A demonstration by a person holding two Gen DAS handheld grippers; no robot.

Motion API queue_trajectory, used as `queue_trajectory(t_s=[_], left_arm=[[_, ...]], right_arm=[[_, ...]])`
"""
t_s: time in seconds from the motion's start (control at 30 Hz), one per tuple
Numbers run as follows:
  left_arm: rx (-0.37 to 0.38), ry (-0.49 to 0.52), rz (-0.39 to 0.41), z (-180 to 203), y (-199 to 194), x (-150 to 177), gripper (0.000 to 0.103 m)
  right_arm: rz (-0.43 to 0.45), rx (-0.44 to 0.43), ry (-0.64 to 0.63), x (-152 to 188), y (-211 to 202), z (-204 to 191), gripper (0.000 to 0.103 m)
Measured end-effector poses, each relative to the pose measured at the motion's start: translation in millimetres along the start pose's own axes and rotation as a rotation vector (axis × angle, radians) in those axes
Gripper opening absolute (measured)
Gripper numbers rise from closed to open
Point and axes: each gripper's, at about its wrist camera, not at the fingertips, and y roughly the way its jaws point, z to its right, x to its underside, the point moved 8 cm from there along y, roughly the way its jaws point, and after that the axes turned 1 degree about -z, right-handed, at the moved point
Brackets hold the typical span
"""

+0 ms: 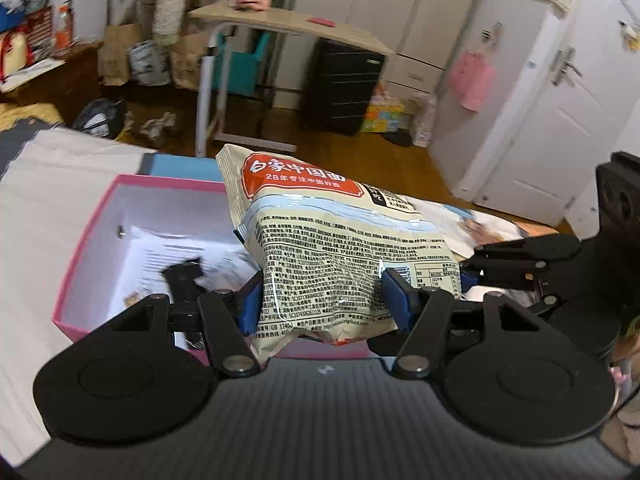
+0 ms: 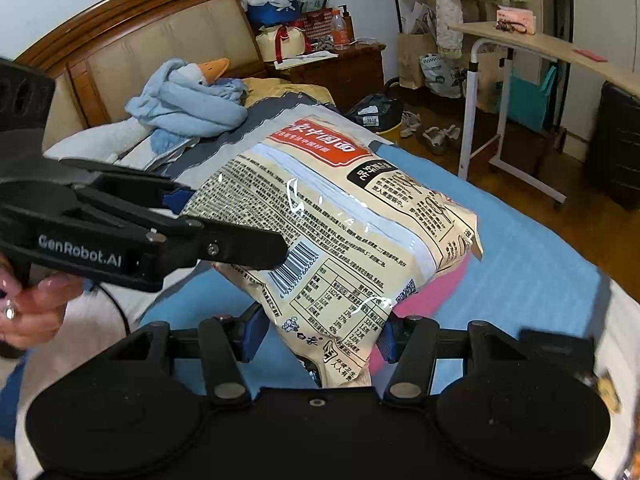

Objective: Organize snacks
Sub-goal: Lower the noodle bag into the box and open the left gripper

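Noodle packet point(image 1: 340, 248) between both grippers

bed point(image 2: 532, 264), pink box point(image 1: 86, 240), goose plush point(image 2: 188, 104)

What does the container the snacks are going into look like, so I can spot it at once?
Start at the bed, covered in white and blue bedding. On it, just behind the left gripper, sits an open pink box with a white interior and printed papers inside. It is the only open container there; the noodle packet is held above it.
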Motion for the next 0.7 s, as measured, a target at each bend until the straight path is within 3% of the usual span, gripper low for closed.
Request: queue_trajectory(t_s=[0.27, 0.53, 0.63, 0.7], left_arm=[[0.026, -0.078, -0.066, -59, 58, -3, 0.060], [0.028, -0.111, -0.118, -77, 91, 11, 0.061], [-0.013, -0.137, -0.141, -83, 101, 16, 0.063], [-0.090, -0.103, -0.140, -85, 103, 18, 0.064]], right_arm=[[-0.098, 0.038, -0.009, -7, 63, 9, 0.060], [-0.168, 0.117, -0.067, 1, 93, 8, 0.060], [-0.179, 0.135, -0.050, 2, 97, 11, 0.061], [-0.176, 0.150, -0.041, 2, 94, 12, 0.063]])
